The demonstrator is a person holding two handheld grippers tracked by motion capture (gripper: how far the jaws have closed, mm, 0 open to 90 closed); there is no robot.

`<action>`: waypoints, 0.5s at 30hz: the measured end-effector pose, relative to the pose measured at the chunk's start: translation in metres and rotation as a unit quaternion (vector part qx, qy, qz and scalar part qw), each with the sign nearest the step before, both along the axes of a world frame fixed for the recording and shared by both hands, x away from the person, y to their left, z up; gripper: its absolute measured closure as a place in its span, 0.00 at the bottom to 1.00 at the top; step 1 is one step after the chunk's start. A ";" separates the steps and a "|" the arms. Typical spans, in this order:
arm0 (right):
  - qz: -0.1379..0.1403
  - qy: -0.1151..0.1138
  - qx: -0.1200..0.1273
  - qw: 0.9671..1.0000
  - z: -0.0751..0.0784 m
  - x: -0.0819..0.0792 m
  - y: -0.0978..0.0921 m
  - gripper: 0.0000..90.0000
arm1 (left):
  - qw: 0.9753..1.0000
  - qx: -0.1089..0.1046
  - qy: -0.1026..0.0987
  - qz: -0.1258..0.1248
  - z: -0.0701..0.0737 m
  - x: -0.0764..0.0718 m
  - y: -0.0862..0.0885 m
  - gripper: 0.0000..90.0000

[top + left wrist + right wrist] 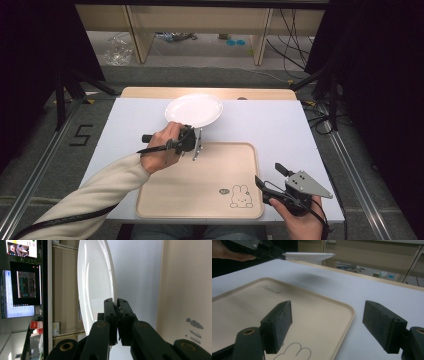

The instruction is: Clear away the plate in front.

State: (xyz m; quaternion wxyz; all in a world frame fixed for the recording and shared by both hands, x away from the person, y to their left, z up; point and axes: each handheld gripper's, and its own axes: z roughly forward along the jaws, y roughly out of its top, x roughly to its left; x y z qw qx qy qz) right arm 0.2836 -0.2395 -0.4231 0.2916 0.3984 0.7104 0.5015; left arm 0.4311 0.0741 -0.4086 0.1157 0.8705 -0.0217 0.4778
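At the near edge of the white plate (194, 110), left gripper (196, 131) clamped on the rim. Left gripper view: both black jaws pressed together with the plate's rim (96, 290) pinched between them, no gap visible. Gripper rolled on its side, so the plate reads as edge-on and vertical in that view.

Plate held level and lifted clear of the table. Right gripper view shows it in the air (308, 256), with a soft dark shadow on the white tabletop (372, 292) beneath it. In the high view the plate sits over the far part of the tabletop (280, 125), beyond the tray's far edge.

Left hand (160, 147) wraps the gripper body; cream sleeve (95, 192) runs in from the bottom left. Black cable trails back along the forearm.

Tray (165, 195): beige, rounded corners, lying flat on the near half of the table. Bare surface, with a small rabbit drawing (241, 196) printed near its near right corner. Script lettering on the tray shows in the right gripper view (268, 289).

Right gripper (268, 175): jaws spread wide, nothing between them. Held low at the tray's near right corner, pointing across the tray (319, 312) towards the plate. Grey three-cornered plate on top; right hand (300, 222) grips it from below.

Beyond the table: wooden table legs, floor, loose cables.
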 end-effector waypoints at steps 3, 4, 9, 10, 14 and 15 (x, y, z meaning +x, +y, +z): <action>-0.001 0.001 0.000 1.000 0.000 0.000 0.000 0.27 | 1.000 0.001 -0.002 -0.001 0.001 -0.003 0.001 0.97; -0.001 0.000 0.000 1.000 0.000 0.000 0.000 0.27 | 1.000 0.003 -0.002 -0.001 0.002 -0.004 0.001 0.97; -0.001 0.001 -0.001 1.000 0.000 0.000 0.000 0.28 | 1.000 0.002 -0.003 -0.001 0.003 -0.007 0.002 0.96; -0.001 0.001 -0.001 1.000 0.000 0.000 0.000 0.28 | 1.000 0.002 -0.003 -0.002 0.003 -0.008 0.002 0.96; -0.001 0.000 -0.001 1.000 0.000 0.000 0.000 0.28 | 1.000 0.003 -0.003 -0.005 0.003 -0.011 0.002 0.96; -0.001 0.000 -0.001 1.000 0.000 0.000 0.000 0.28 | 1.000 0.004 -0.002 -0.004 0.003 -0.012 0.002 0.96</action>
